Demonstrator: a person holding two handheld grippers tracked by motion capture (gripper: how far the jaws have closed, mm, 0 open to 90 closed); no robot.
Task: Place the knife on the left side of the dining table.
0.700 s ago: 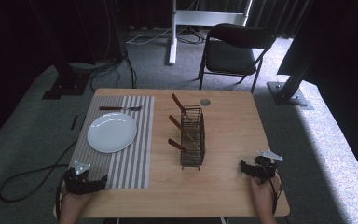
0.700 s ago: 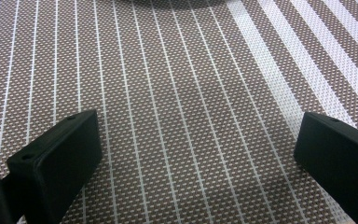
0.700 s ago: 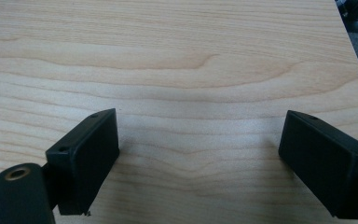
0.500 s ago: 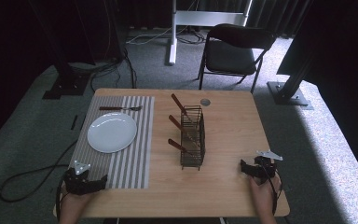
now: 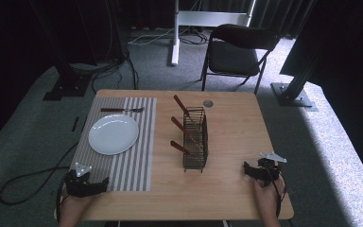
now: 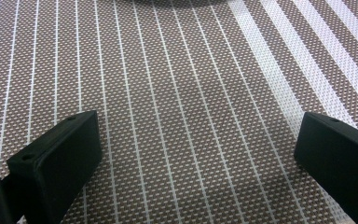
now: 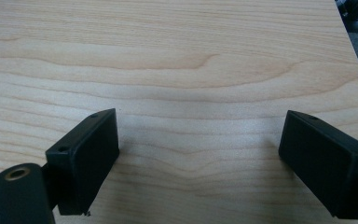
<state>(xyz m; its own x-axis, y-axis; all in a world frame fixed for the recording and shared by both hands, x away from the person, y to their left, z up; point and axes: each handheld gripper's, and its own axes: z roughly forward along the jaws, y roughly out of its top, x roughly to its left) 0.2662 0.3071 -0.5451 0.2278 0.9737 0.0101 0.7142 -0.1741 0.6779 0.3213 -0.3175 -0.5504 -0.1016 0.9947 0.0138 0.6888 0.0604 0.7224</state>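
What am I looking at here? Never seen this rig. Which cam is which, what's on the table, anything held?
There is no robot arm: a person at a table holds a two-jaw tool in each hand.

The high view looks down from above the person's side. The left tool rests at the near edge of a striped placemat; the right tool rests on the bare wooden table.

The other two pictures come from cameras riding on the tools, looking along their black jaws. The left tool has placemat weave under it, the right tool wood grain. Both are open and hold nothing.

On the placemat lie a white plate and a fork. Mid-table stands a wire basket with three brown-handled utensils sticking out.
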